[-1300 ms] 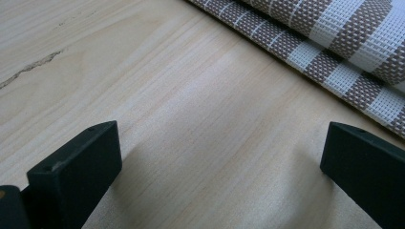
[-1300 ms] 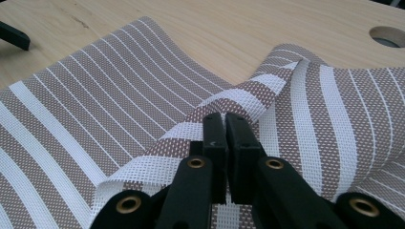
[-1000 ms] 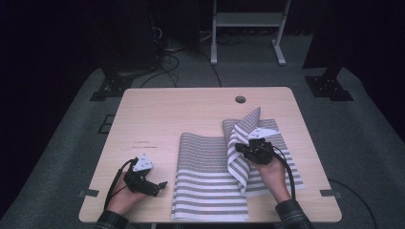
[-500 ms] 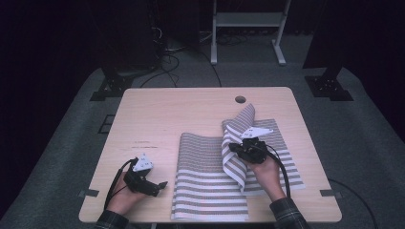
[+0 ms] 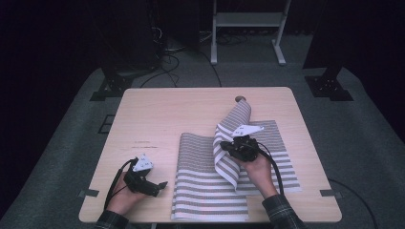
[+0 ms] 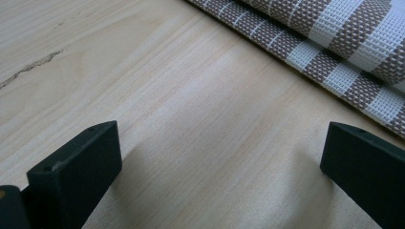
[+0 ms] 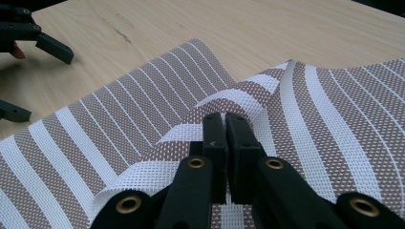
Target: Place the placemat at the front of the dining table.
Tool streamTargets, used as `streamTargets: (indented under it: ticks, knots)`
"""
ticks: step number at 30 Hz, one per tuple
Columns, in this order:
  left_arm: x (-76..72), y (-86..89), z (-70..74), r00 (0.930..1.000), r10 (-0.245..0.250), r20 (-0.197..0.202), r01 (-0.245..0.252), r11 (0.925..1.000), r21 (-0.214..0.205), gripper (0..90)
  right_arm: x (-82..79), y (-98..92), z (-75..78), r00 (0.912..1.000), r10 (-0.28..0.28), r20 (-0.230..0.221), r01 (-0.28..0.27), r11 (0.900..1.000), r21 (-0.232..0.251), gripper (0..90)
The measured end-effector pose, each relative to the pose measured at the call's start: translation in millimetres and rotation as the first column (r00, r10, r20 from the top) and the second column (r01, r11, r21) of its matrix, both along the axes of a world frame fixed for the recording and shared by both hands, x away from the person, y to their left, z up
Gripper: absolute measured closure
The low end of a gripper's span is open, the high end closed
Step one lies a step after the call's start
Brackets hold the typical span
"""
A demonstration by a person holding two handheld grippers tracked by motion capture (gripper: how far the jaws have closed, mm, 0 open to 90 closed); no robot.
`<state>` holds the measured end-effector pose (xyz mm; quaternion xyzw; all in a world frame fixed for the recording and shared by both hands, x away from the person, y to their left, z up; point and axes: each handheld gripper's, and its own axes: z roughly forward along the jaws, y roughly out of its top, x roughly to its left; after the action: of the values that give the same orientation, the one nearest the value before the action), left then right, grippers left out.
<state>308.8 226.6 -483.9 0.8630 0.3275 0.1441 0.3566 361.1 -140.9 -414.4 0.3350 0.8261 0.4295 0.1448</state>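
Striped mat (image 5: 205, 191) (brown-grey and white woven mesh, placemat-type) lies on the right half of the table (image 5: 157, 114), near edge flush with the table's near edge. Two mats by my count: one flat at centre-near, a second (image 5: 282, 152) to its right and slightly farther back. An edge of the right one is lifted and curled leftward over the seam between them; the raised strip (image 5: 236, 117) runs up toward the far side and ends just beside a small round hole (image 5: 239, 99) in the tabletop.

No readable writing, brand or label anywhere.

Right gripper (image 5: 228, 149): jaws pinched together on the lifted mat edge, fabric caught between them (right gripper view shows the pads (image 7: 213, 131) closed with the weave folding around them (image 7: 224, 102)). Held above the flat mat, hand (image 5: 258, 167) coming in from the near side.

Left gripper (image 5: 162, 185): jaws wide apart, nothing between them, sitting low over bare wood at near-left, just beside the flat mat's left edge (image 6: 334, 52). Not touching the mat.

Count: two grippers, two hands, two mats, one table.
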Motion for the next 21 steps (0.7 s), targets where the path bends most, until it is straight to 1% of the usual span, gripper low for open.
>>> streamTargets:
  ticks: [8, 15, 16, 21]
  knots:
    - [0.0, -0.1, -0.1, 1.0000, 0.001, 0.001, -0.001, 1.0000, -0.001, 0.0, 1.3, 17.1, 1.5, 0.9995, 0.030, 0.002, -0.030, 0.9995, 0.005, 87.5]
    - [0.0, -0.1, -0.1, 1.0000, 0.001, 0.002, -0.001, 1.0000, -0.001, 0.0, 1.6, 26.4, 1.4, 0.9987, 0.050, 0.000, -0.050, 0.9987, 0.002, 87.6]
    - [0.0, -0.1, -0.1, 1.0000, 0.001, 0.002, -0.001, 1.0000, -0.001, 0.0, 1.4, 29.7, 2.2, 0.9986, 0.052, -0.006, -0.052, 0.9986, 0.008, 87.6]
    - [0.0, -0.1, -0.1, 1.0000, 0.001, 0.001, -0.001, 1.0000, -0.002, 0.0, 2.5, 36.2, 4.8, 0.9979, 0.065, 0.002, -0.065, 0.9978, 0.010, 87.5]
